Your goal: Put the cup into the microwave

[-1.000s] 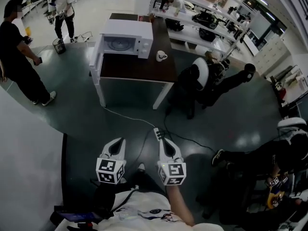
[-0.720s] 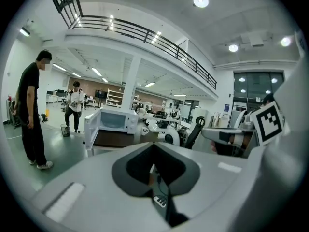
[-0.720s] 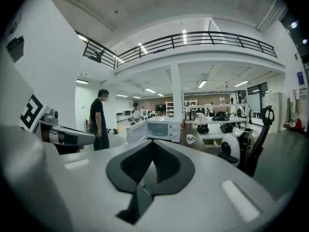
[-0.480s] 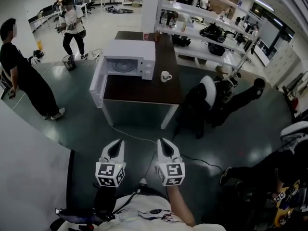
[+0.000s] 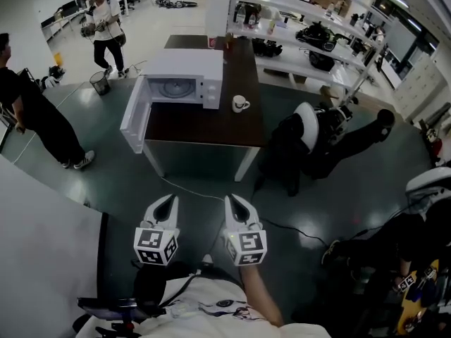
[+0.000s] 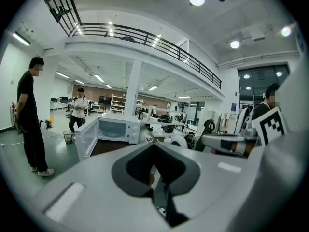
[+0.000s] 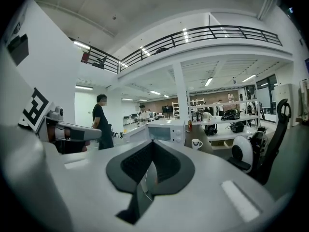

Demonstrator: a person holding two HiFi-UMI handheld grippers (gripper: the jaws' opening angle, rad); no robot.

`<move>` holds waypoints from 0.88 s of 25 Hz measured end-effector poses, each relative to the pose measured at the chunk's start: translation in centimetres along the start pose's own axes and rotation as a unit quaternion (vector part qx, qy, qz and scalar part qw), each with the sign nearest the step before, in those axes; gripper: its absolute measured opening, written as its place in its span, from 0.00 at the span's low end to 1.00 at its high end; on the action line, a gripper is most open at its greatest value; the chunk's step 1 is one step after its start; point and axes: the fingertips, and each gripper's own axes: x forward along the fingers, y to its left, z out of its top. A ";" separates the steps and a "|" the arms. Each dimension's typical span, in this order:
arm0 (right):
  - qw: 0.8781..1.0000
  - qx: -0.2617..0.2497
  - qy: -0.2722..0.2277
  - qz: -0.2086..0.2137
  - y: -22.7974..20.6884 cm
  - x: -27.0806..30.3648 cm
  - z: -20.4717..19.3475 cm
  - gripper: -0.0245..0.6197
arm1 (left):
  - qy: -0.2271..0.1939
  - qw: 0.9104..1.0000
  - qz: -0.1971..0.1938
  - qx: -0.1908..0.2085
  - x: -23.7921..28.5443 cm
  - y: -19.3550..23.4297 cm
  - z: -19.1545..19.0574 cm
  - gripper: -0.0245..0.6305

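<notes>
A white cup [image 5: 239, 103] stands on the dark brown table [image 5: 204, 125], just right of the white microwave [image 5: 184, 70]. The microwave's door [image 5: 132, 115] hangs open to the left. Both grippers are held low over the floor, well short of the table. My left gripper [image 5: 169, 201] and right gripper [image 5: 231, 200] sit side by side, both shut and empty. The right gripper view shows the cup [image 7: 196, 143] and microwave [image 7: 161, 132] far ahead beyond the closed tips [image 7: 152, 142]. The left gripper view shows the microwave [image 6: 113, 129] past its closed tips [image 6: 153, 144].
An office chair [image 5: 303, 129] stands at the table's right corner. A cable [image 5: 184, 189] runs across the floor from the table. A person in black [image 5: 32, 115] stands at left, another [image 5: 106, 27] farther back by a bin [image 5: 100, 83]. Shelving [image 5: 310, 34] lines the right.
The view and both grippers have advanced across the floor toward the table. The power strip on the floor has passed under the grippers. Both stay shut.
</notes>
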 end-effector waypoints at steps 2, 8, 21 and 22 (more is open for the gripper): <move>1.000 0.001 0.004 0.001 -0.2 0.6 -0.2 0.04 | 0.006 1.000 0.002 -0.003 0.5 0.3 -0.1 0.04; 1.000 0.000 0.021 -0.010 -0.4 3.3 -0.1 0.04 | 0.014 1.000 -0.002 -0.017 2.5 2.3 0.1 0.04; 0.999 -0.019 0.017 -0.047 -0.9 11.1 3.8 0.04 | 0.004 0.998 -0.057 -0.027 9.7 7.4 3.8 0.04; 0.998 -0.019 0.020 -0.050 -0.8 11.5 3.7 0.04 | 0.005 0.998 -0.060 -0.029 10.1 7.8 3.9 0.04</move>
